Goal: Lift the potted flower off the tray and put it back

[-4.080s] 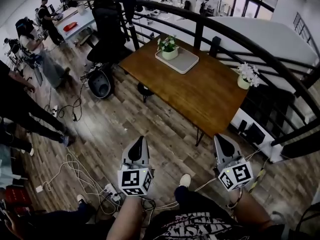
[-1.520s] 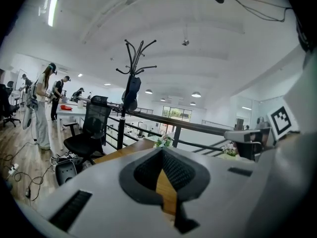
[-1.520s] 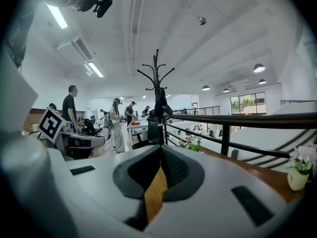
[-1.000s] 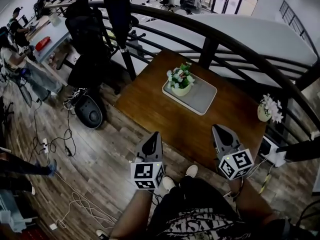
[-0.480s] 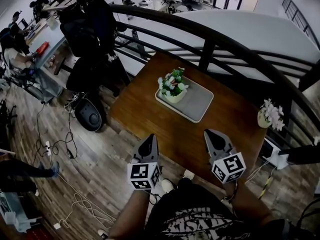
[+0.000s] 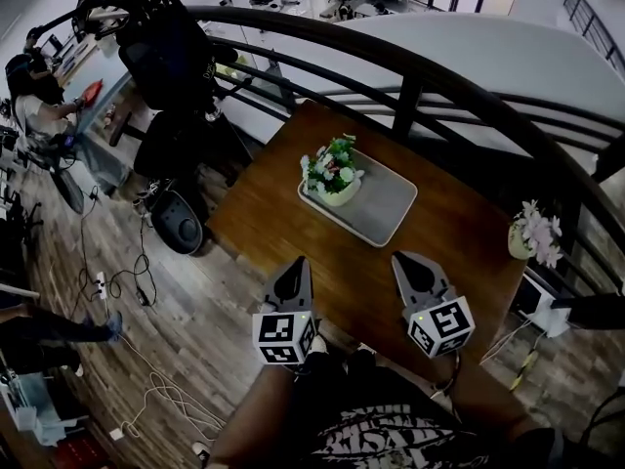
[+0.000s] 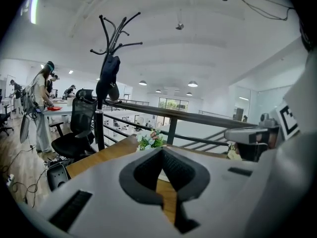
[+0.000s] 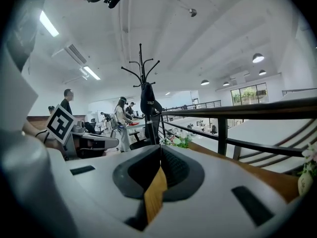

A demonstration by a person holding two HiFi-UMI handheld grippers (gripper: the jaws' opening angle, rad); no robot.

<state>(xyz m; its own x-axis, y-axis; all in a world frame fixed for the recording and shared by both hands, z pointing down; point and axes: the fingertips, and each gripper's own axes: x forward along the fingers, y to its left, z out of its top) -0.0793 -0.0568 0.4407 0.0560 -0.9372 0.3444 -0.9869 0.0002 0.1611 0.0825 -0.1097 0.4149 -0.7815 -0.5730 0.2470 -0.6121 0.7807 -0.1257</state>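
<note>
Wooden tabletop [image 6: 262, 218] carries a grey tray [image 6: 387, 213]. The potted flower [image 6: 332, 176] stands upright on the tray, well ahead of both grippers and between them. Left gripper [image 6: 297, 264] and right gripper [image 6: 399, 260] hover above the tabletop's near edge, jaws closed on nothing.

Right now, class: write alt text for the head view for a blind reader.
A white-flowered plant in a pale pot sits at the left end of a grey rectangular tray on a brown wooden table. Nearer the viewer, the left gripper and right gripper, both shut and empty, point towards it.
</note>
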